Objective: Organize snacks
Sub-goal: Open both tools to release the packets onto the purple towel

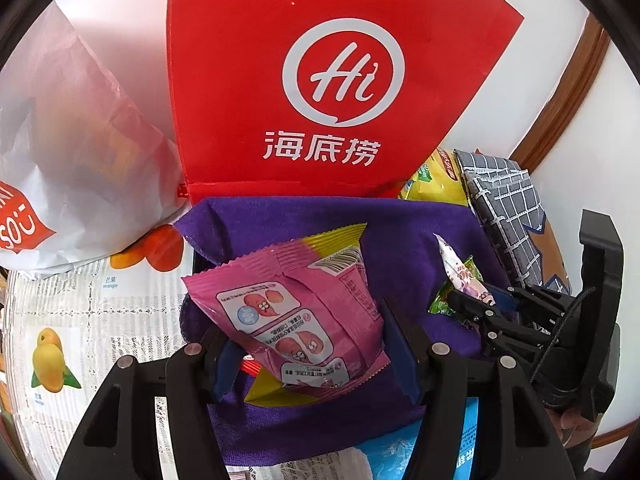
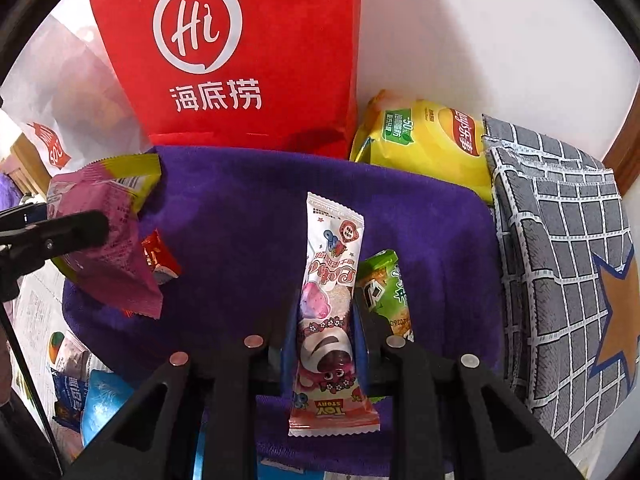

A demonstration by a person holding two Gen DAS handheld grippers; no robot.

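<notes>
Pink packet [image 1: 298, 314] clamped between left gripper [image 1: 316, 344] fingers, held over purple cloth [image 1: 400, 232]. White wafer packet [image 2: 330, 312] pinched upright in right gripper [image 2: 324, 344], green packet [image 2: 386, 288] just beside. Red bag [image 2: 240, 52], yellow chips [image 2: 424, 136] and checked pouch [image 2: 560, 240] behind the cloth.

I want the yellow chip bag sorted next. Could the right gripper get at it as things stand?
Probably not yet. The right gripper has its fingers shut on the white Toy Story snack packet, so it would need to drop that first. Otherwise the yellow chip bag lies exposed behind the purple cloth.
</notes>
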